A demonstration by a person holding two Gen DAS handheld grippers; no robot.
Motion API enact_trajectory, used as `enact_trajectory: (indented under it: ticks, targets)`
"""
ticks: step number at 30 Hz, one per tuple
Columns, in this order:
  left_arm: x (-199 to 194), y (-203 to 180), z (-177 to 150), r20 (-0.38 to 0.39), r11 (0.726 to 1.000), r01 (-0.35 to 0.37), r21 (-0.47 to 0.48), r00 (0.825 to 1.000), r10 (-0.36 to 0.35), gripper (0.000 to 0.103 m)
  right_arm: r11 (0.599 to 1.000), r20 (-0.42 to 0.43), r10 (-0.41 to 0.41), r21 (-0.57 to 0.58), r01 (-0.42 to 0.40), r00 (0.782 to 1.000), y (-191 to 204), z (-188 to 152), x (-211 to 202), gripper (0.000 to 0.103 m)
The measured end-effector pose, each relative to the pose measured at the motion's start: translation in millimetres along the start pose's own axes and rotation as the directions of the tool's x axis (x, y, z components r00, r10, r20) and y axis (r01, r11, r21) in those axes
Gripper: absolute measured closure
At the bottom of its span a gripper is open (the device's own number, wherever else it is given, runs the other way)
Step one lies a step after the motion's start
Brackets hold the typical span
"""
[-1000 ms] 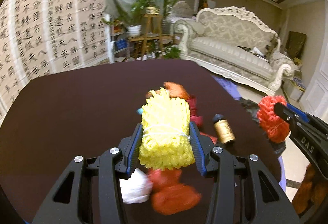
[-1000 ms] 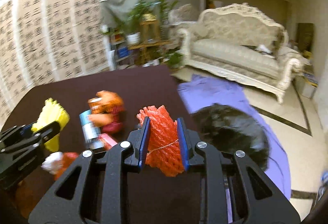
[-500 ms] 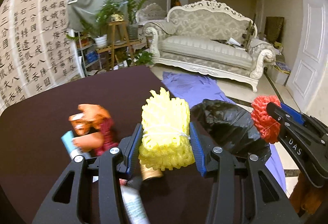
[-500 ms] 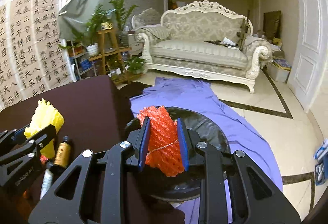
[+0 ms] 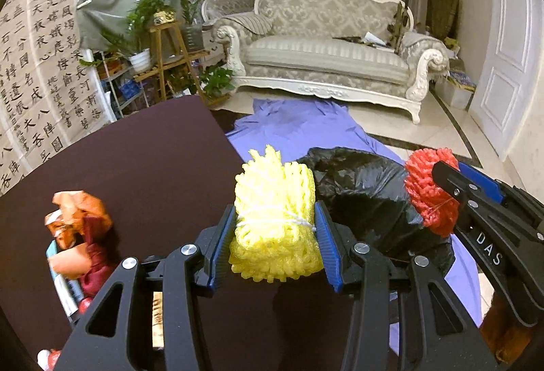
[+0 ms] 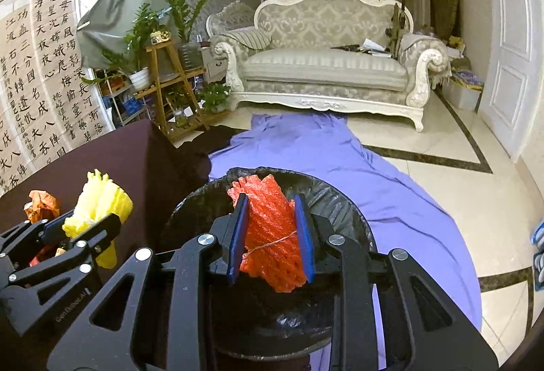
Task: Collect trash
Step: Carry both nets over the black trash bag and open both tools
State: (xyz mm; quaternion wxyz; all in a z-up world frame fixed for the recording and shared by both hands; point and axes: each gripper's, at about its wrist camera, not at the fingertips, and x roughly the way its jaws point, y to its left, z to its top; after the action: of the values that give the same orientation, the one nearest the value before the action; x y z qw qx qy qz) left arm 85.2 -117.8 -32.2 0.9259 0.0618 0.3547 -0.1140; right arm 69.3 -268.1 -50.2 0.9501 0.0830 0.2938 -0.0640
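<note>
Red net [image 6: 272,231], clenched in the right gripper [image 6: 271,235], hung above the bin [image 6: 340,201]; left gripper [image 5: 275,235] gripped yellow net [image 5: 275,228], bin at two o'clock.

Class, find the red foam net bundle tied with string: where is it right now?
The red foam net bundle tied with string sits clamped in the right gripper, held over the mouth of the black-bagged trash bin, right of the dark brown table.
</note>
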Motion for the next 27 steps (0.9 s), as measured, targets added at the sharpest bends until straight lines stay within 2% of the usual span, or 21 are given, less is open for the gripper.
enact_trajectory:
  ticks: [2, 3, 5, 6, 16, 18, 27]
  targets:
    - [6, -3, 1, -0.010, 1.000, -0.008, 0.007, 1.000, 0.008, 0.053, 1.000, -0.016, 0.014, 0.012, -0.014, 1.000, -5, 0, 5, 0.068]
    - [9, -4, 2, -0.017, 1.000, -0.011, 0.010, 1.000, 0.011, 0.044, 1.000, -0.019, 0.017, 0.020, -0.017, 1.000, -7, -1, 7, 0.064]
    - [12, -4, 0, -0.027, 1.000, -0.014, 0.006, 1.000, 0.014, 0.033, 1.000, -0.021, 0.011, 0.023, -0.011, 1.000, -9, -1, 9, 0.064]
    - [13, -5, 0, -0.029, 1.000, -0.012, 0.004, 1.000, 0.012, 0.032, 1.000, -0.023, 0.008, 0.025, -0.007, 1.000, -10, 0, 10, 0.063]
    - [5, 1, -2, -0.025, 0.999, -0.045, -0.009, 0.999, 0.045, 0.027, 1.000, -0.014, -0.019, 0.020, 0.019, 1.000, -9, 0, -2, 0.061]
    - [-2, 4, -2, -0.016, 0.998, -0.056, -0.013, 0.998, 0.055, 0.027, 1.000, -0.014, -0.022, 0.016, 0.022, 1.000, -6, -1, -6, 0.055]
    - [-44, 35, -12, 0.019, 0.994, -0.102, -0.043, 0.995, 0.103, 0.027, 1.000, -0.022, 0.002, -0.019, -0.002, 1.000, 20, -15, -31, 0.054]
